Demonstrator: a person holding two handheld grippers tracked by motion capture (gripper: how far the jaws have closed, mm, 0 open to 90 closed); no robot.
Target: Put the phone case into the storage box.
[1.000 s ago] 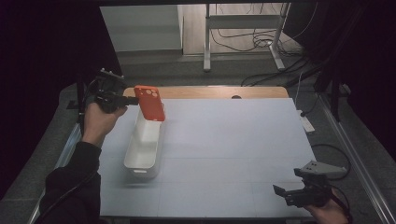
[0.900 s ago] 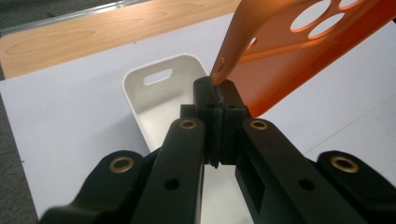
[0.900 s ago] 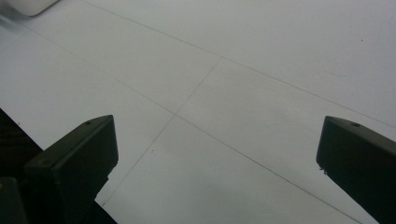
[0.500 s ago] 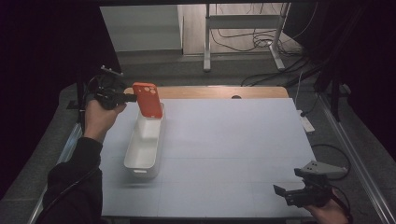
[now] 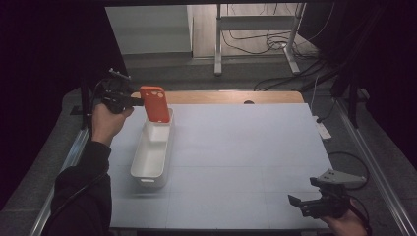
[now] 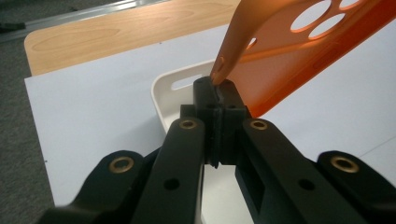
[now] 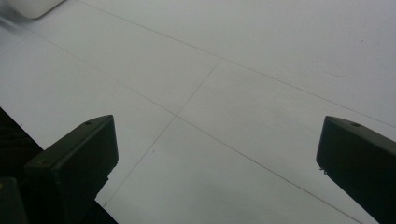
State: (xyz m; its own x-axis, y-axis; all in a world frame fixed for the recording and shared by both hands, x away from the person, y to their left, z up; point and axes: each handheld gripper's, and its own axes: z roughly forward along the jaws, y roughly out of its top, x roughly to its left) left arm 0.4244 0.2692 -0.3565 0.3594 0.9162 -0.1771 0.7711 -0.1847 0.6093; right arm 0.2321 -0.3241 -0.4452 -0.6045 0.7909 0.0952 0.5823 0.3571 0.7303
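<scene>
At far left, the left gripper (image 5: 135,102) clamps an orange phone case (image 5: 154,104) above a white bin (image 5: 151,152); near right, the right gripper (image 5: 296,202) hangs with jaws spread.

No text, label or number can be read anywhere.

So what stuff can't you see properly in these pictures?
- The far end of the white tray, high view: the orange phone case hangs in front of it.
- The tray's inside, left gripper view: the left gripper, shut on the case's edge, covers most of it.
- The tray, right gripper view: cut off by the top edge, one blurred corner.
- The right gripper, high view: dark, jaws hard to tell.
</scene>
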